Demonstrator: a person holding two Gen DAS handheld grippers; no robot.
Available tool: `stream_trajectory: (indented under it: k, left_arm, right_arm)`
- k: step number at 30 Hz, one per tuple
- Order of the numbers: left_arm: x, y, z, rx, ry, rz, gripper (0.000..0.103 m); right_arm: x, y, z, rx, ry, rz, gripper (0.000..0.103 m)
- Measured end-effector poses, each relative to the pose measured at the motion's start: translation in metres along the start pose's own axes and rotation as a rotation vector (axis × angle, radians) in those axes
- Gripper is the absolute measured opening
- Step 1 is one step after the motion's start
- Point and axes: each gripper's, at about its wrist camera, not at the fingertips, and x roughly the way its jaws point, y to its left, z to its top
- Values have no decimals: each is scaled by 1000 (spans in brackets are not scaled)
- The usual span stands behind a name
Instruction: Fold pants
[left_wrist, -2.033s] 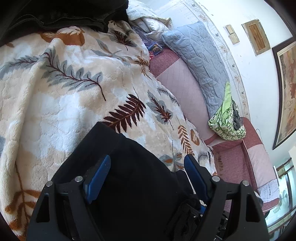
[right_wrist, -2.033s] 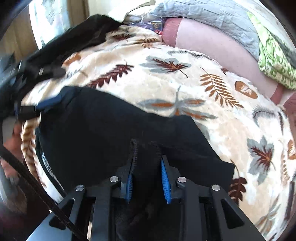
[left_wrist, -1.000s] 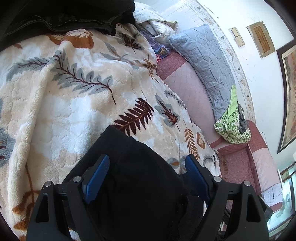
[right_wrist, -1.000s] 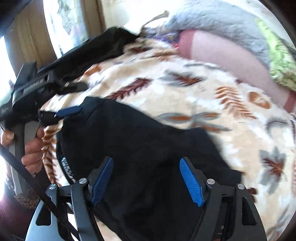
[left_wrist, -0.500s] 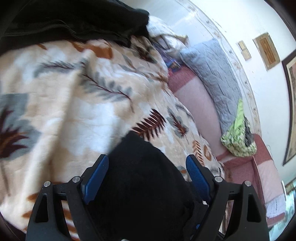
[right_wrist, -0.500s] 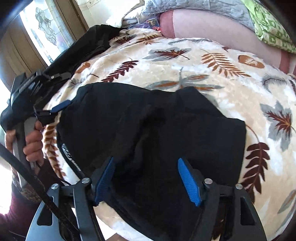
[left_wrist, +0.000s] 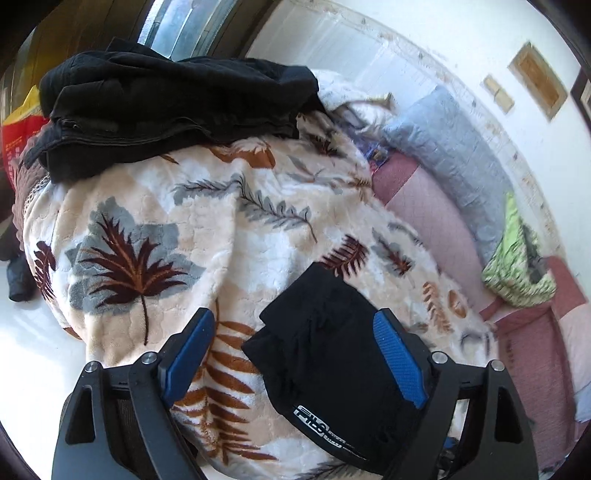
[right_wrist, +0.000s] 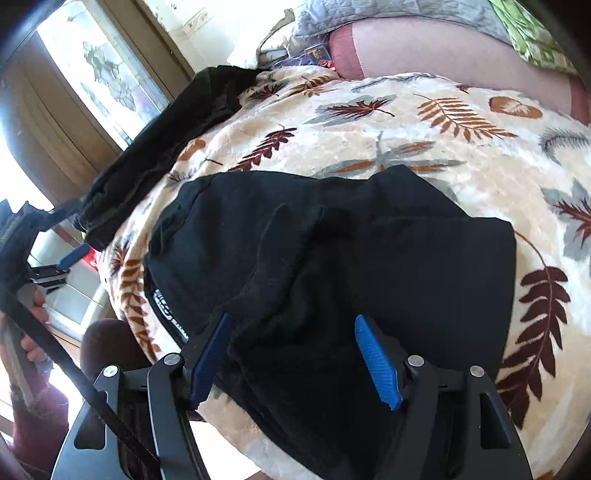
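Observation:
The black pants (left_wrist: 332, 354) lie folded into a compact rectangle on the leaf-print blanket (left_wrist: 207, 236), with a white logo strip at their near edge. In the right wrist view the pants (right_wrist: 369, 254) fill the middle, with a raised crease down the centre. My left gripper (left_wrist: 291, 347) is open and empty, held above the pants' left edge. My right gripper (right_wrist: 291, 339) is open and empty, just above the pants' near edge. The left gripper's blue fingertip (right_wrist: 72, 256) shows at the far left of the right wrist view.
A pile of other black clothes (left_wrist: 173, 107) sits at the blanket's far end and also shows in the right wrist view (right_wrist: 166, 140). A grey quilted pillow (left_wrist: 454, 144) and a green patterned cloth (left_wrist: 517, 266) lie on the pink sofa (left_wrist: 424, 199) by the wall.
My right gripper opened and let go of the pants fold, which now lies flat. My left gripper pulled back and to the left, off the pants.

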Motion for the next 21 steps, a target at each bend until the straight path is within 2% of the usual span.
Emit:
stream_trajectory:
  k: [4,5,8,11,15,21]
  left_arm:
    - [34,-18,-11,127,11,106,87]
    - [42,-15,-13,131,33,107,87]
    - [55,2,-19,75,83,10,87]
    - [58,11,-27,77,94,-49,82]
    - [62,17,-39,117,86,-62,82]
    - [65,20,-42,87,62,-80,83]
  right_arm:
    - [-13,-6,0,-4,-18,-14,75]
    - [-16,-8,0,-2,-21,-22,75]
    - [-20,-11,5,2,-12,-28,75]
    - [-18,-4,16,-16,7,-19,75]
    - [-2,28,42,-93,50,9,75]
    - [50,93,91,-193,190,104,79]
